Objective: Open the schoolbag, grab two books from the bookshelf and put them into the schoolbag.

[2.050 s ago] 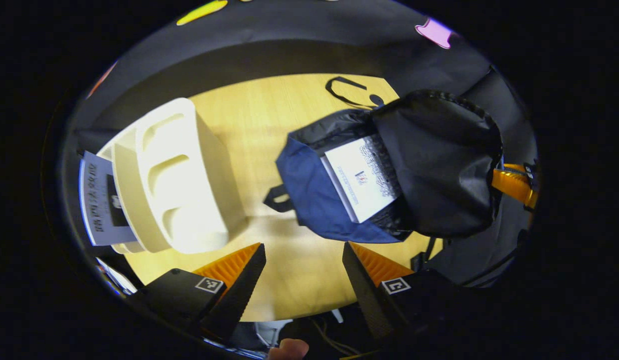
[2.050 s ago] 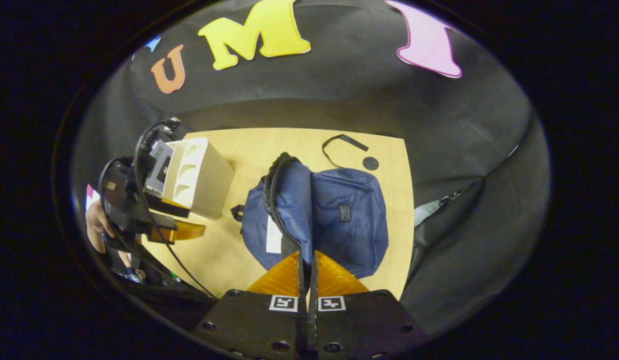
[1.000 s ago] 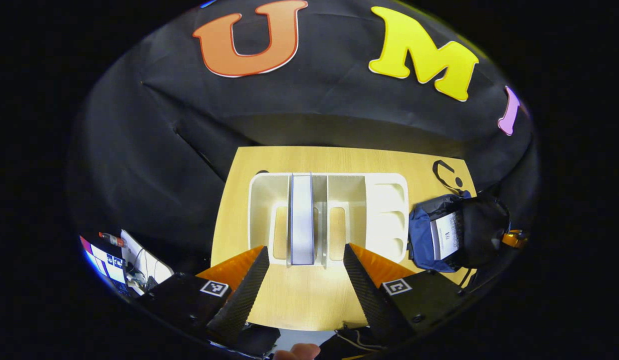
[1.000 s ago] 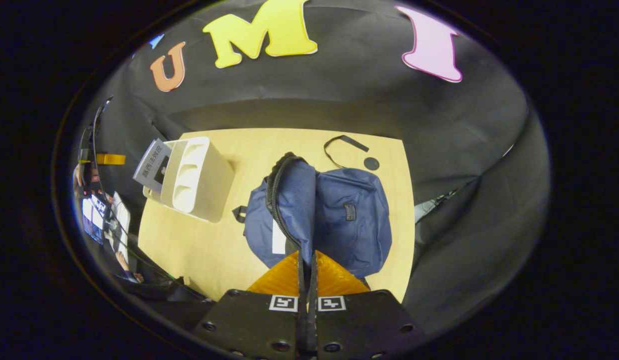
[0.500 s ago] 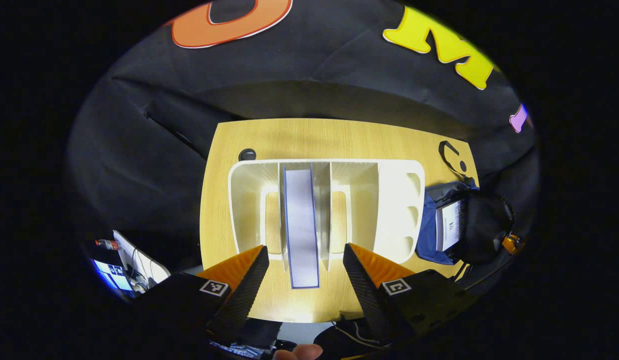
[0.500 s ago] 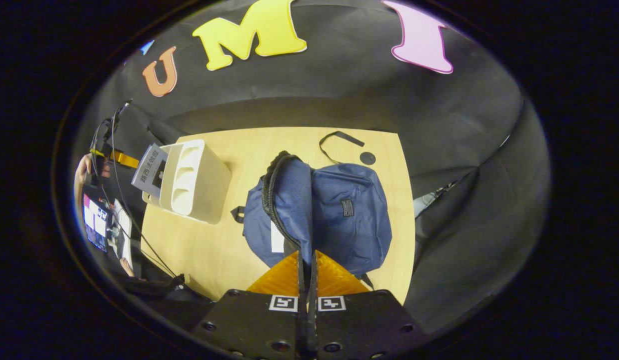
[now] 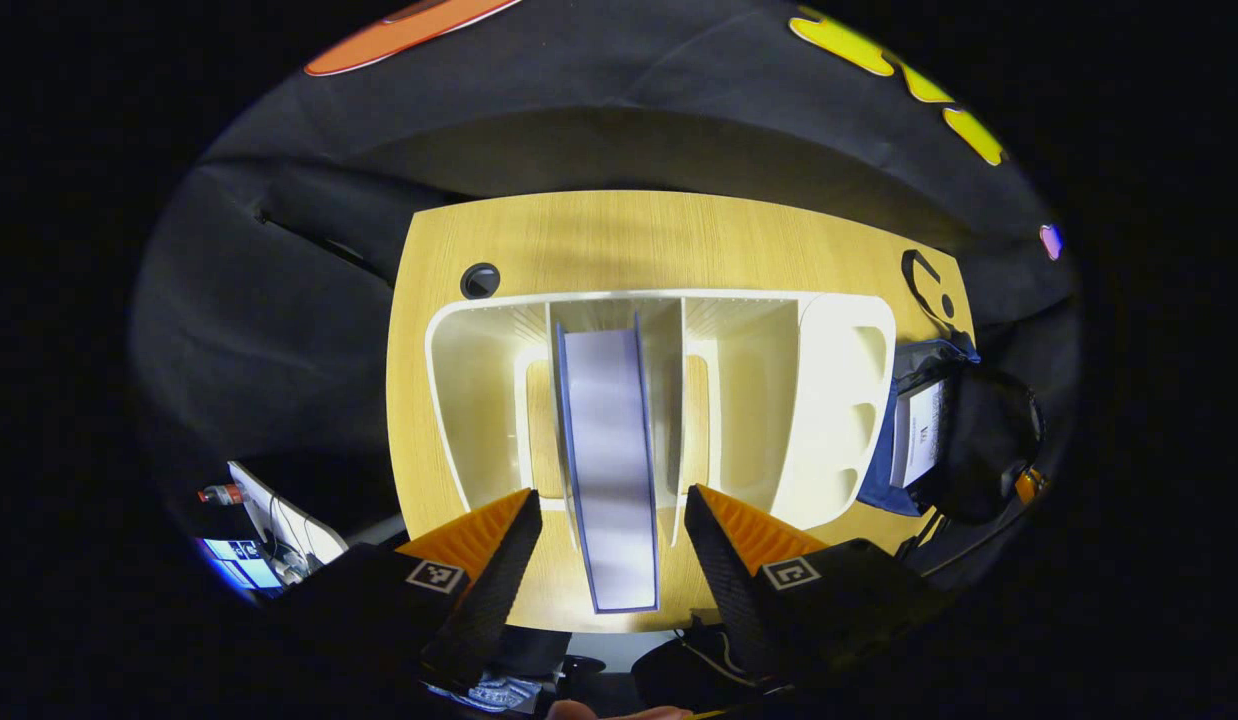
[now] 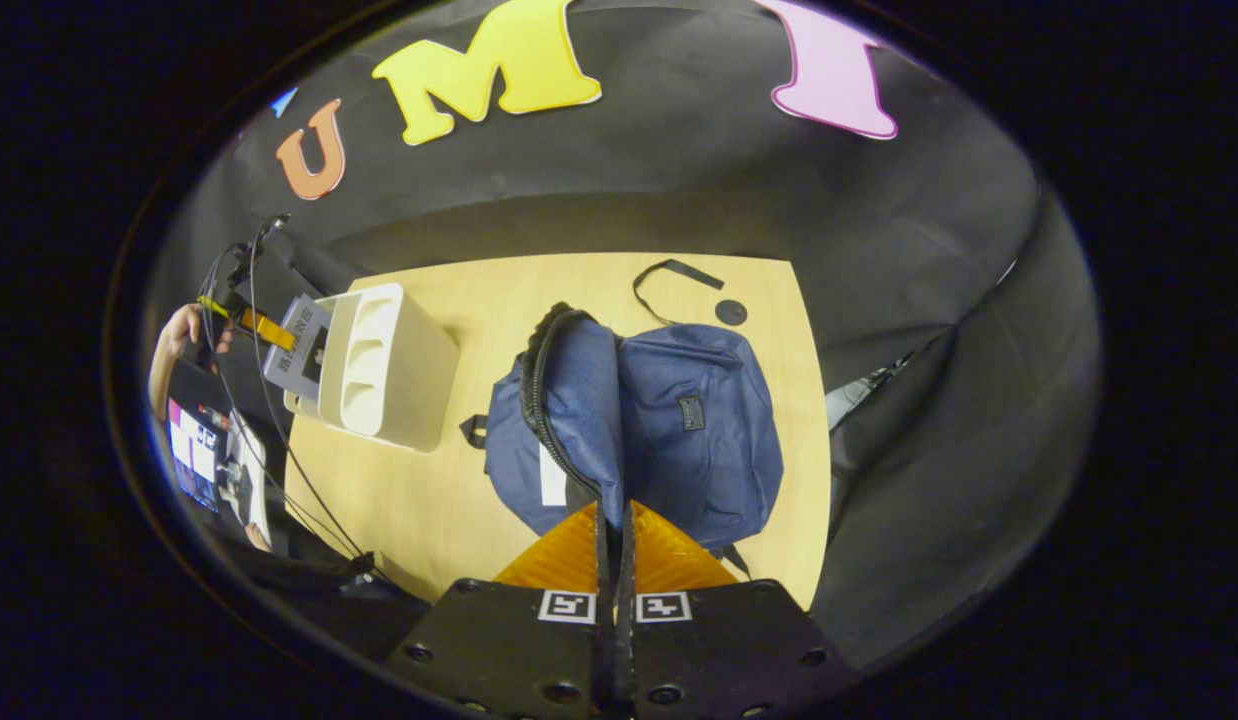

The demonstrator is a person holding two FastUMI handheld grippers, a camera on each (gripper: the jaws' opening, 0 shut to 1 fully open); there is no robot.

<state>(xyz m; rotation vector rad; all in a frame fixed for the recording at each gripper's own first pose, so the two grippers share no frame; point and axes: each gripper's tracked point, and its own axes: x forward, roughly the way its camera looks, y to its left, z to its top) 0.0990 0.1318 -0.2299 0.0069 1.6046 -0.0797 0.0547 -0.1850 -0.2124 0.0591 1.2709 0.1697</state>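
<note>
A white bookshelf [image 7: 841, 400] stands on the wooden table. One book [image 7: 607, 450] stands upright in its middle slot, edge towards me. My left gripper [image 7: 604, 545] is open, with its fingers on either side of that book's near end and a gap on both sides. The blue schoolbag [image 8: 699, 430] lies open to the right of the shelf, with a white book [image 8: 552, 478] inside. My right gripper [image 8: 615, 520] is shut on the bag's flap edge and holds it up. In the right gripper view the bookshelf [image 8: 399, 370] is at left, with the left gripper [image 8: 249, 322] by its book [image 8: 299, 348].
A loose black strap [image 8: 674, 280] and a round black cable hole [image 8: 730, 312] are at the table's far side. Another hole [image 7: 479, 281] sits behind the shelf. A screen and cables [image 7: 249, 540] lie beyond the table's left edge. A hand [image 8: 174, 340] holds the left gripper.
My left gripper swung from the bag to face the bookshelf and came closer, so the book now sits between its open fingers. The right gripper kept holding the flap.
</note>
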